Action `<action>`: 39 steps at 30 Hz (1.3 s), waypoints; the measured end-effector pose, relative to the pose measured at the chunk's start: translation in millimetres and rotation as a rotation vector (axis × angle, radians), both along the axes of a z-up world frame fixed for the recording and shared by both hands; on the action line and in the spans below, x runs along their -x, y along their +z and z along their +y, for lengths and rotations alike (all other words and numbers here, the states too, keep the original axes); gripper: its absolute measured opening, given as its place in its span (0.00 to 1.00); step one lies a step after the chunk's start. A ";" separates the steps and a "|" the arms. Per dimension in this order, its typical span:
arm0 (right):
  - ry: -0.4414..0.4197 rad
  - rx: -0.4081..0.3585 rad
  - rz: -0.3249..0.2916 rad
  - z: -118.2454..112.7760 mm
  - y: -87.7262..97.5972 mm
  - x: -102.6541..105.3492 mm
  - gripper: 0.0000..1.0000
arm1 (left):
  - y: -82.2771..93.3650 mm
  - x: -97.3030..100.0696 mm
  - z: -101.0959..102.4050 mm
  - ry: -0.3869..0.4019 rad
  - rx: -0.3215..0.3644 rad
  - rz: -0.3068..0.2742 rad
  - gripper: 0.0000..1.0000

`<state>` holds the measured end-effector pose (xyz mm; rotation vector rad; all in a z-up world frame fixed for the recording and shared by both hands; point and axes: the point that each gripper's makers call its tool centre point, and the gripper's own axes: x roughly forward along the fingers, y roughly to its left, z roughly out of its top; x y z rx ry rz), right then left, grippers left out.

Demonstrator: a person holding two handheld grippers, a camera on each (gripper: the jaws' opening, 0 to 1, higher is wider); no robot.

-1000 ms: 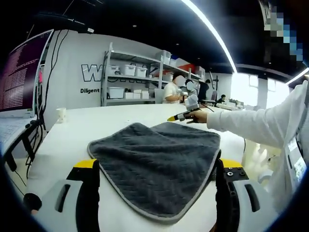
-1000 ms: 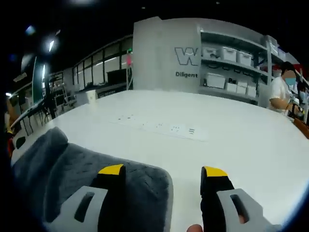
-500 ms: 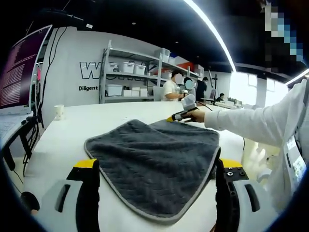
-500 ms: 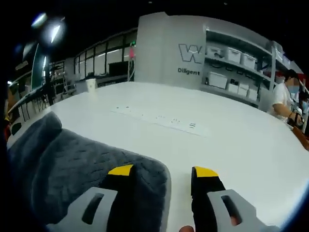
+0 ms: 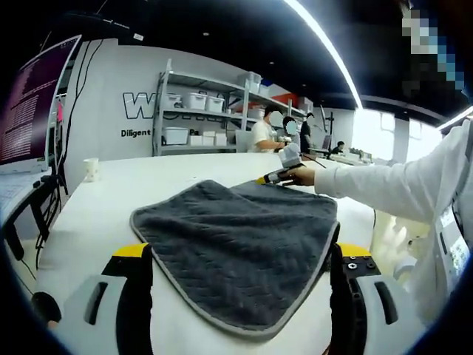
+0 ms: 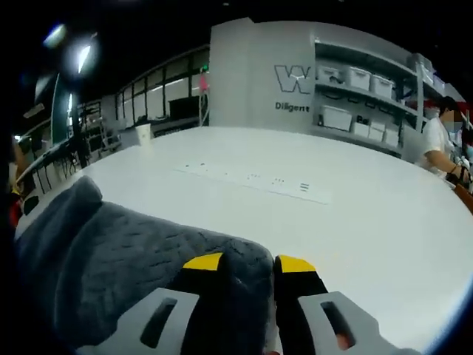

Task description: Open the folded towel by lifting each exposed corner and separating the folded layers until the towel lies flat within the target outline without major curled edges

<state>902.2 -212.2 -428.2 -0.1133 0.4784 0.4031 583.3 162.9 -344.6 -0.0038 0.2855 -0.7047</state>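
Since half a second ago, our right gripper (image 6: 250,268) has drawn its jaws closer: the yellow tips now nearly meet, pinching a rounded corner of the grey towel (image 6: 126,259). A second ago they stood wide apart, one jaw on the cloth, one on bare table. The towel looks unmoved on the white table (image 6: 355,222), still folded, with a raised hump at its far left edge.

In the left gripper view, our left gripper (image 5: 236,255) stays spread wide, its jaws flanking the towel (image 5: 236,237), whose near hemmed corner reaches between them. The right gripper (image 5: 275,177) sits at the towel's far corner, held by our hand (image 5: 303,176) in a white sleeve (image 5: 392,188).

Open table lies beyond the towel on every side we can see. A paper cup (image 5: 90,169) stands well apart near the table's far left edge, a laptop (image 5: 29,111) further left.
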 end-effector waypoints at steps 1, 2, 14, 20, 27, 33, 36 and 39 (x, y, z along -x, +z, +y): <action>0.008 0.005 -0.002 1.0 0.2 0.5 0.14 | 0.3 -0.1 0.1 0.001 0.001 -0.001 0.99; 0.018 0.027 -0.010 1.9 0.8 1.9 0.10 | 0.6 -0.3 0.2 0.001 0.002 -0.002 0.99; 0.006 0.281 -0.060 -32.2 4.4 3.1 0.00 | -2.7 -1.4 -0.5 -0.001 -0.003 0.006 0.99; -0.067 0.377 -0.058 -68.6 8.8 0.4 0.00 | -4.6 -3.5 1.4 0.005 -0.008 0.009 0.99; -0.170 0.502 -0.063 -116.9 18.9 0.1 0.00 | -7.4 -4.1 -0.2 0.005 -0.014 0.011 0.99; -0.200 0.509 -0.056 -132.3 18.3 2.5 0.00 | -11.0 -4.1 -2.6 0.002 -0.016 0.019 0.99; -0.203 0.529 -0.058 -132.1 17.0 5.3 0.02 | -11.5 -3.8 -3.2 0.002 -0.017 0.018 0.99; -0.205 0.553 -0.070 -129.6 18.5 6.2 0.03 | -11.2 -3.2 -3.7 0.001 -0.016 0.018 0.99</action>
